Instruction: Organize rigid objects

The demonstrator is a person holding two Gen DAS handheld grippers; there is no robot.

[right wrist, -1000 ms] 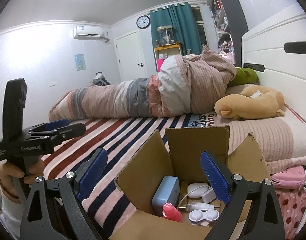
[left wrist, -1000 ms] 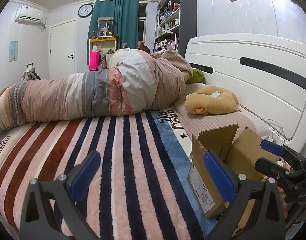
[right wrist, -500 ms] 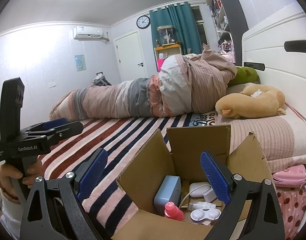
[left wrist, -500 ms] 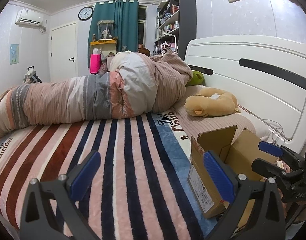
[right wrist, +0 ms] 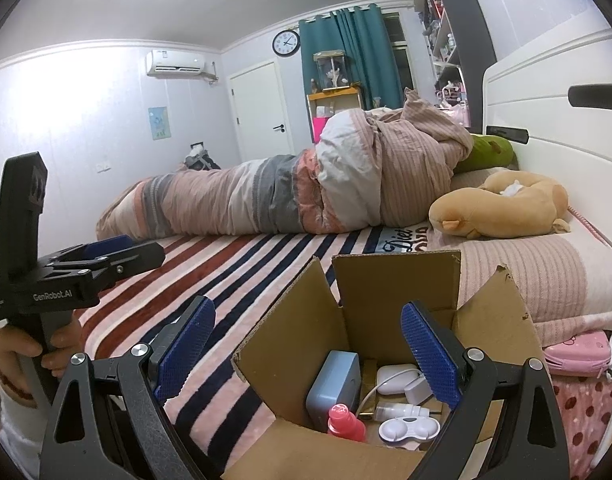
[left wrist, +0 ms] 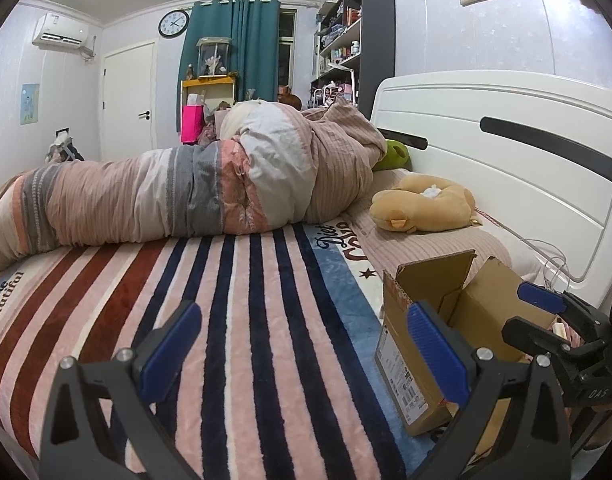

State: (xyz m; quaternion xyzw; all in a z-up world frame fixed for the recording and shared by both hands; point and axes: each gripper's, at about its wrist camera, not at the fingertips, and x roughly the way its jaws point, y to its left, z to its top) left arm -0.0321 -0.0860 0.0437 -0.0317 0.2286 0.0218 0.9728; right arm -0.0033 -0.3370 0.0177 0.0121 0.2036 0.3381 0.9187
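Little had shifted since the earlier frames: both tools hovered almost unmoved. The left hand-held gripper (left wrist: 301, 344) was spread wide and empty above the striped bed (left wrist: 245, 320). The right hand-held gripper (right wrist: 308, 346), likewise agape, hung over the open cardboard box (right wrist: 390, 280) holding a blue-grey case (right wrist: 332, 384), red-capped bottle (right wrist: 344, 420) and white chargers (right wrist: 398, 374).

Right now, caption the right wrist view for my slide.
Open right tongs hover over an open cardboard box holding a red bottle and a blue case on a striped bed.
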